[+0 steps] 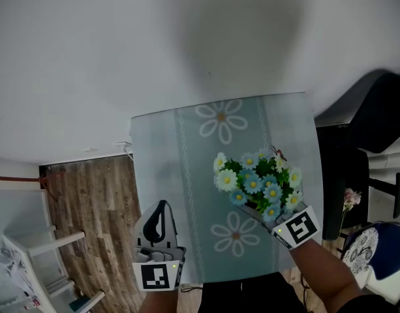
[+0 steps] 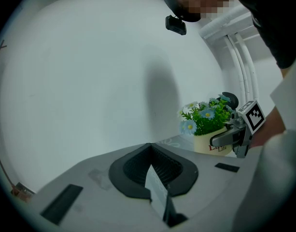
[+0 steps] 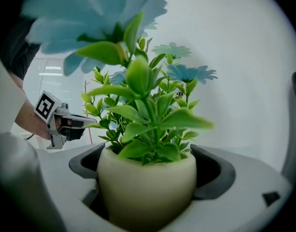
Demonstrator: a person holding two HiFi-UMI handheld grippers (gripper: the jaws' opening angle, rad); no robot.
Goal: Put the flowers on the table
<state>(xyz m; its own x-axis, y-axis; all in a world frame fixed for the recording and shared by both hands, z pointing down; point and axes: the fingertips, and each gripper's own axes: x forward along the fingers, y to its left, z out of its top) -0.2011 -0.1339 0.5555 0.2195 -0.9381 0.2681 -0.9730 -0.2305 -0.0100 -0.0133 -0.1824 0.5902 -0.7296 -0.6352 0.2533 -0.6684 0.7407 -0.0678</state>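
1. The left gripper (image 1: 162, 230) hovers at the near left edge of the worktop (image 1: 180, 168), its jaws closed together on nothing.
2. The flower pot (image 3: 147, 187), with its blue and white flowers (image 1: 257, 180), is over the worktop's right half. The jaws of the right gripper (image 1: 273, 219) clamp it on both sides. I cannot tell whether its base touches the cloth.
3. This looks like the placing step. Next, lower the pot upright until it rests flat, then open the jaws.

The pot (image 3: 147, 187) is smooth, matt, ceramic-looking. Its leaves (image 3: 138, 76) read as glossy plastic. The table cover (image 1: 186, 168) is smooth with a slight sheen. The floor (image 1: 89, 201) shows matt wood-grain planks. The left gripper (image 2: 150, 146) body is grey matt plastic; its pads (image 2: 138, 170) are black, finely ribbed, rubber-like.
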